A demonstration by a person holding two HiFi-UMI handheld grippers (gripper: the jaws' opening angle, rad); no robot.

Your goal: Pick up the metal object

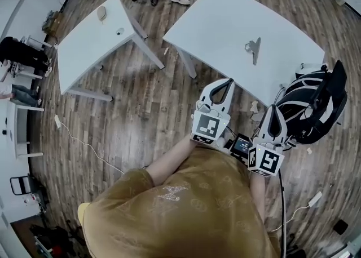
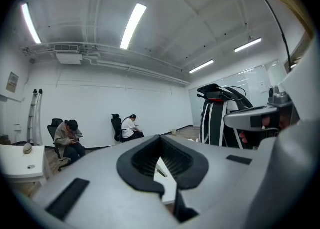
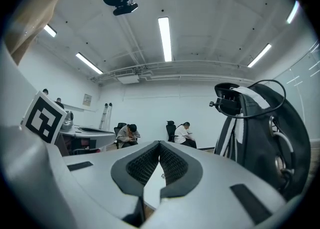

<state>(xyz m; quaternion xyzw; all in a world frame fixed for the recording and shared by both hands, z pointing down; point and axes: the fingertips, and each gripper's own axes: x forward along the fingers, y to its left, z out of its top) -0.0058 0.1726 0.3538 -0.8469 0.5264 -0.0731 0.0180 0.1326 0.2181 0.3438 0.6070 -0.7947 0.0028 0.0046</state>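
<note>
The metal object (image 1: 254, 48), a grey clip-like piece, lies on the white table (image 1: 225, 26) towards its right side. My left gripper (image 1: 224, 84) is held above the floor just short of the table's near edge, pointing at the table, with its jaws shut and nothing between them. My right gripper (image 1: 276, 109) hangs lower right, off the table, also shut and empty. In the left gripper view the black pads (image 2: 145, 158) meet at the tips (image 2: 160, 137). In the right gripper view the pads (image 3: 142, 165) close to a point (image 3: 159, 143). Both are well short of the metal object.
A second white table (image 1: 93, 43) stands at left with small items on it. A black-and-white machine (image 1: 313, 102) stands close to the right gripper. Seated people (image 2: 70, 138) are by the far wall. A cable (image 1: 84, 144) runs over the wooden floor.
</note>
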